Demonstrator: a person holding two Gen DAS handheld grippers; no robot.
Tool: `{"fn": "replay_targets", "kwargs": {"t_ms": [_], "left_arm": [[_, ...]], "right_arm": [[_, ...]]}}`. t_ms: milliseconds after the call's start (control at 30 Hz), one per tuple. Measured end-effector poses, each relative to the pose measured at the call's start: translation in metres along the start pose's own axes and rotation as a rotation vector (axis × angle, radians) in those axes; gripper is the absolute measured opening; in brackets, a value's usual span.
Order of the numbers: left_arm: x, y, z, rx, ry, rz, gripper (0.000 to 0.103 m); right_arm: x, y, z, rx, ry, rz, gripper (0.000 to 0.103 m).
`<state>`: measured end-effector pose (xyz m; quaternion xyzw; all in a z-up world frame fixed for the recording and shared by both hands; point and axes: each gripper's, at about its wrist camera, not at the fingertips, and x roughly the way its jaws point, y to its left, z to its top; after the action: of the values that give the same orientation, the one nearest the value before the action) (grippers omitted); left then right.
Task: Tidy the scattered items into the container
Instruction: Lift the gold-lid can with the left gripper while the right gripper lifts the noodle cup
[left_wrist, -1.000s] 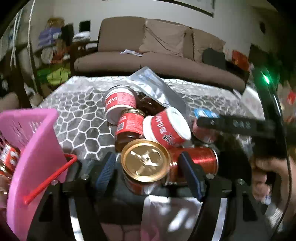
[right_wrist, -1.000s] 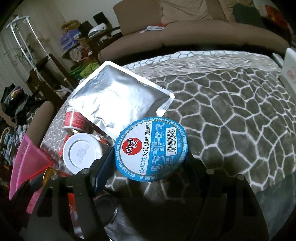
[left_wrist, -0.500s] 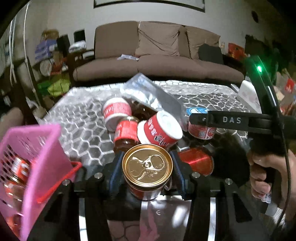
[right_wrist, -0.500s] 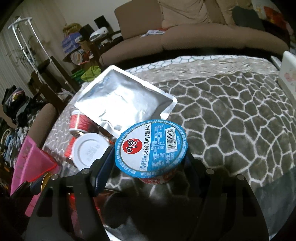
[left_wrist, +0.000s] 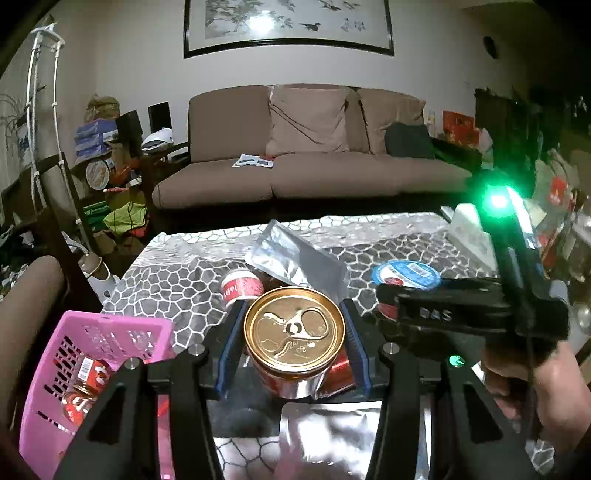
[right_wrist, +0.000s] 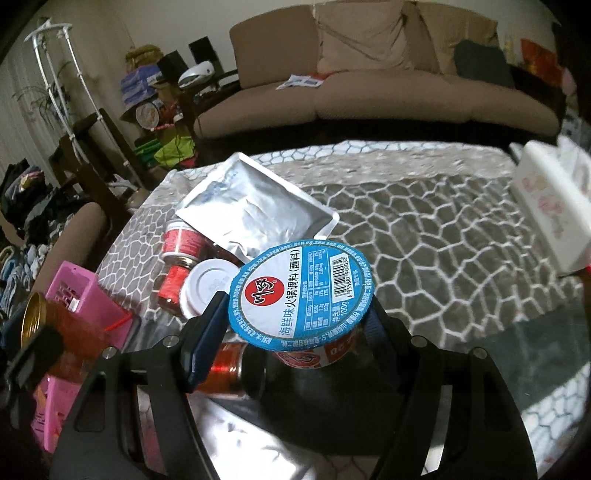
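My left gripper (left_wrist: 293, 347) is shut on a red can with a gold pull-tab lid (left_wrist: 294, 329) and holds it above the table. The pink basket (left_wrist: 110, 328) sits low to its left with red jars (left_wrist: 86, 384) inside. My right gripper (right_wrist: 295, 325) is shut on a blue-lidded sauce cup (right_wrist: 301, 293), lifted off the table; it also shows in the left wrist view (left_wrist: 406, 273). A silver foil pouch (right_wrist: 255, 210), red jars (right_wrist: 181, 240) and a white-lidded tub (right_wrist: 208, 288) lie in a pile on the table.
The table has a grey honeycomb cloth (right_wrist: 443, 229). Another foil pouch (left_wrist: 325, 435) lies near the front edge. A white tissue box (right_wrist: 550, 206) stands at the right. A brown sofa (left_wrist: 306, 166) is beyond the table. A red can (right_wrist: 225, 365) lies under my right gripper.
My left gripper closed on the gold-lidded can and lifted it. My right gripper has raised the blue-lidded cup off the table. Both views have risen.
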<state>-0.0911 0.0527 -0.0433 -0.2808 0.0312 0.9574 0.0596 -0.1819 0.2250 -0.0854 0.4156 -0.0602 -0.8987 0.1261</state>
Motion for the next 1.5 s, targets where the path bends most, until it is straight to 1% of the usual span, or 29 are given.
{"fn": "replay_targets", "kwargs": {"t_ms": [233,400,533,667,800,833,933,1067,1200,1267,1300,1333,1367,1433,1500], "left_arm": [[-0.019,0.018,0.012,-0.048,-0.006,0.005,0.05],[-0.034,0.03,0.018,-0.077,-0.032,0.024,0.05],[-0.046,0.032,0.021,-0.084,-0.05,0.018,0.05],[-0.059,0.029,0.018,-0.076,-0.059,0.01,0.05],[-0.071,0.024,0.011,-0.062,-0.065,0.014,0.05],[-0.074,0.022,0.01,-0.054,-0.067,0.017,0.05],[-0.082,0.016,0.01,-0.042,-0.069,0.015,0.049],[-0.094,0.009,0.012,-0.029,-0.082,0.011,0.05],[-0.108,0.004,0.009,-0.012,-0.094,0.008,0.05],[-0.112,0.001,0.006,0.003,-0.097,0.011,0.05],[-0.113,0.001,0.005,0.006,-0.097,0.013,0.05],[-0.113,0.0,0.003,0.011,-0.095,0.016,0.05],[-0.111,0.0,0.002,0.015,-0.092,0.019,0.05],[-0.107,0.001,-0.001,0.017,-0.079,0.019,0.049],[-0.101,0.003,-0.003,0.006,-0.057,0.013,0.049]], "right_arm": [[-0.06,0.01,0.003,-0.029,-0.051,-0.045,0.069],[-0.109,0.024,-0.001,-0.073,-0.113,-0.105,0.067],[-0.143,0.033,-0.008,-0.084,-0.137,-0.118,0.067],[-0.172,0.04,-0.021,-0.102,-0.169,-0.125,0.067],[-0.204,0.044,-0.041,-0.097,-0.237,-0.127,0.067],[-0.214,0.044,-0.049,-0.087,-0.27,-0.128,0.067],[-0.233,0.043,-0.059,-0.069,-0.322,-0.136,0.067],[-0.251,0.038,-0.066,-0.055,-0.339,-0.15,0.067],[-0.258,0.033,-0.073,-0.036,-0.338,-0.159,0.067],[-0.26,0.029,-0.076,-0.023,-0.347,-0.161,0.063],[-0.261,0.028,-0.076,-0.02,-0.35,-0.165,0.056],[-0.263,0.026,-0.075,-0.016,-0.363,-0.163,0.04],[-0.263,0.025,-0.074,-0.015,-0.362,-0.154,0.034],[-0.255,0.024,-0.07,-0.017,-0.319,-0.141,0.035],[-0.247,0.02,-0.069,-0.012,-0.296,-0.138,0.035]]}}
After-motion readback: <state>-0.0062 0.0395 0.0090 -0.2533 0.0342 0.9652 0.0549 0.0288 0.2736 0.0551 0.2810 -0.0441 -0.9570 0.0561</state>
